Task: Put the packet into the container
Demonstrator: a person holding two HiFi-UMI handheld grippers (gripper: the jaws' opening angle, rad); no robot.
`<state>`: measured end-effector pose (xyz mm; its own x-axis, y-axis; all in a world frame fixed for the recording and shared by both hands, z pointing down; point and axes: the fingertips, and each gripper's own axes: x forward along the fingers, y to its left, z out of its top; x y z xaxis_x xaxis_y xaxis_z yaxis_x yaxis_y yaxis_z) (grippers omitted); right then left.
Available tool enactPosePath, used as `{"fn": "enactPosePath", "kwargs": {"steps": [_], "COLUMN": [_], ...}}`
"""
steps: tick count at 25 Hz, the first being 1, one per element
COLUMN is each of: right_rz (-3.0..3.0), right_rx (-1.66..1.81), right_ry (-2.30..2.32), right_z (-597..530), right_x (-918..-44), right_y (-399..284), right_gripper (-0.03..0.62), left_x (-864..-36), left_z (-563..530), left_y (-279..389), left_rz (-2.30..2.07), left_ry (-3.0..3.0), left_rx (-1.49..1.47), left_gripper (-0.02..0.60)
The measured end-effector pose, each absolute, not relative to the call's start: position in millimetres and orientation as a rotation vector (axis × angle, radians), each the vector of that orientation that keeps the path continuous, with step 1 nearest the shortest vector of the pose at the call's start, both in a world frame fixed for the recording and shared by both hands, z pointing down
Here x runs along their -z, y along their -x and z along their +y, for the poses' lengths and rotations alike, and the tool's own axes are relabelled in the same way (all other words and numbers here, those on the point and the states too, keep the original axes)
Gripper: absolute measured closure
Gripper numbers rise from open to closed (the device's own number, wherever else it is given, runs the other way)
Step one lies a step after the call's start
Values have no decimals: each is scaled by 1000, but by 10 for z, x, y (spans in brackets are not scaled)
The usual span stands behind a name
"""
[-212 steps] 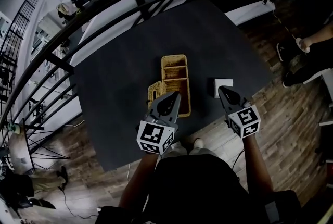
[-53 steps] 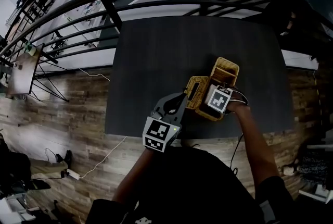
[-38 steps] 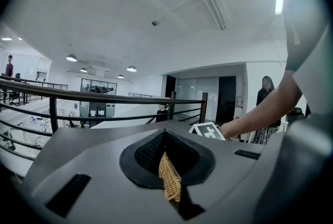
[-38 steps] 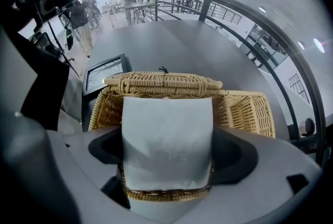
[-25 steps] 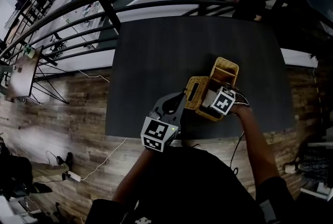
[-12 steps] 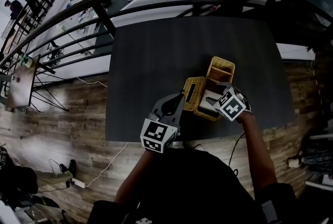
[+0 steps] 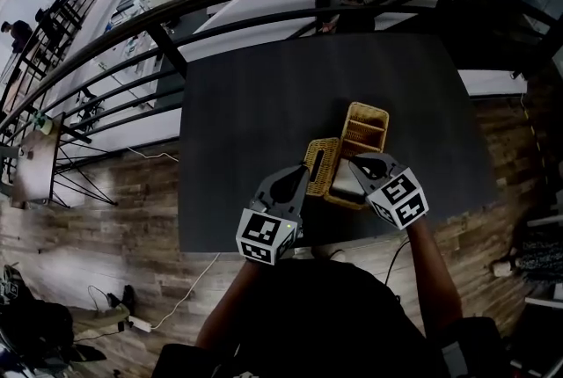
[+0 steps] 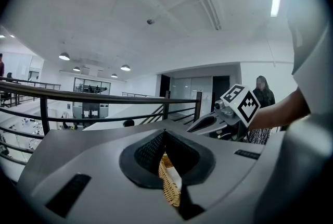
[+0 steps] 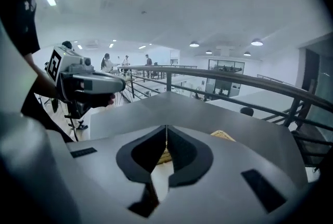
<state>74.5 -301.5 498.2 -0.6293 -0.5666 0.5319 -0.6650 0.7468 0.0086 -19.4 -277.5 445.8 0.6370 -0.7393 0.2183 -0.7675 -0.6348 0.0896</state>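
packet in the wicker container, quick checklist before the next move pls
1. Packet inside the wicker container: ok, it lies in the near compartment.
2. Right gripper empty: ok, jaws together with nothing between them.
3. Right gripper clear of the container: cannot tell, its tip sits over the near compartment in the head view.
4. Left gripper clear of the container: cannot tell, jaws together, tip right beside the small side compartment.
5. Container upright on the table: ok.
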Motion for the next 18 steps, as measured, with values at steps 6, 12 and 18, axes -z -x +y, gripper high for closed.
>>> {"fn": "enactPosePath", "kwargs": {"steps": [6,12,18], "right_rz": [-2563,-2644,-2716], "right_rx": [-284,-267,-232], "right_ry": [-1001,-1090,-1183], "right_z": [-2922,-2869,-2809], "right_x": [-4740,-4553,-4440], "right_y": [-752,-780,-766], "right_gripper": [589,589,589], "left_x": [-4485,-4455,-4441], "left_z": [-2775,-2754,-2732], "left_y": [114,42,33], "left_rz": [-1222,-1207,-1207], "left_ry": [-2689,-2706,-2716], "left_rx": [-252,-238,-225], "left_gripper": [574,574,574]}}
